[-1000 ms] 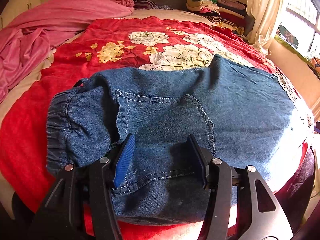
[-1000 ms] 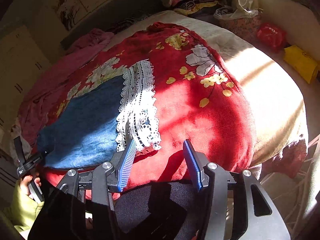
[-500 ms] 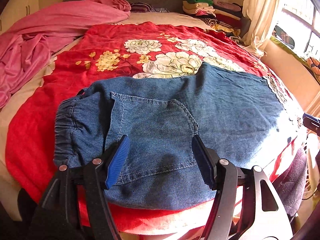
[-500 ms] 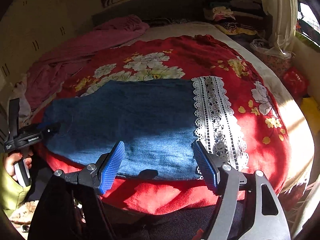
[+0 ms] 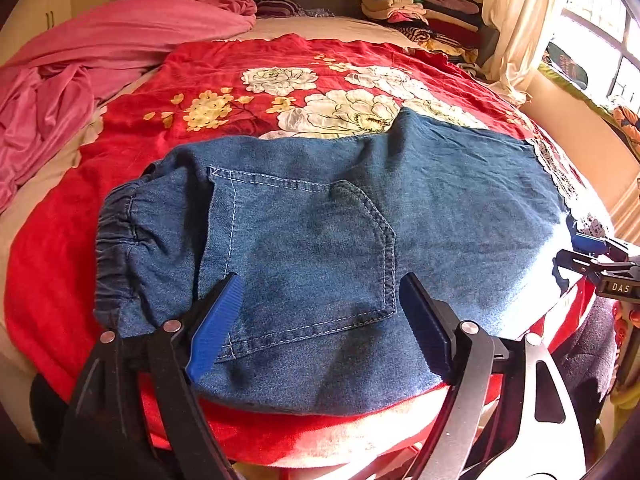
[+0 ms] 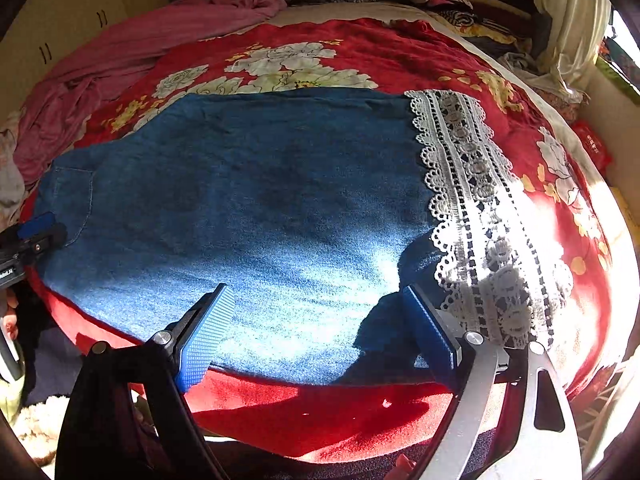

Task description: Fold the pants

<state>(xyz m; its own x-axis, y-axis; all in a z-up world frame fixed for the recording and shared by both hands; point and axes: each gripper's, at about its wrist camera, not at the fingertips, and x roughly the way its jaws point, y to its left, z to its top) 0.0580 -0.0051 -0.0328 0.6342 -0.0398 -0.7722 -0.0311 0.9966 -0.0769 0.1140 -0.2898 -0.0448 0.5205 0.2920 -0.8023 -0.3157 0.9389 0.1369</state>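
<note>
From your left wrist camera, your left tongs (image 5: 320,320) hang over the near edge of the pants (image 5: 340,240), which lie flat on the red flowered blanket (image 5: 240,64) covering the bed (image 5: 320,26). The jaws have just been opening and now stand wide, with the back pocket (image 5: 304,256) showing between them, though the blue pads (image 5: 216,328) do not press on the cloth and nothing is held. The gathered waistband (image 5: 116,240) lies to the left, and the lace hem (image 5: 560,176) runs off to the right, where your right tongs (image 5: 592,256) show at the frame's edge. A pink sheet (image 5: 100,52) is bunched at the far left of the bed and a stack of folded clothes (image 5: 416,8) sits at the head, beside the curtain (image 5: 516,24). From your right wrist camera, your right tongs (image 6: 316,328) hover over the leg end of the pants (image 6: 260,200), close by the white lace hem (image 6: 472,216). Their jaws too have just been opening and are spread wide, over bare denim, gripping nothing. Sunlight falls hard across the lace and the blanket (image 6: 400,48) on the right. At the far left your left tongs (image 6: 32,236) sit at the waist end of the pants, with part of your hand (image 6: 10,316) below them.
</note>
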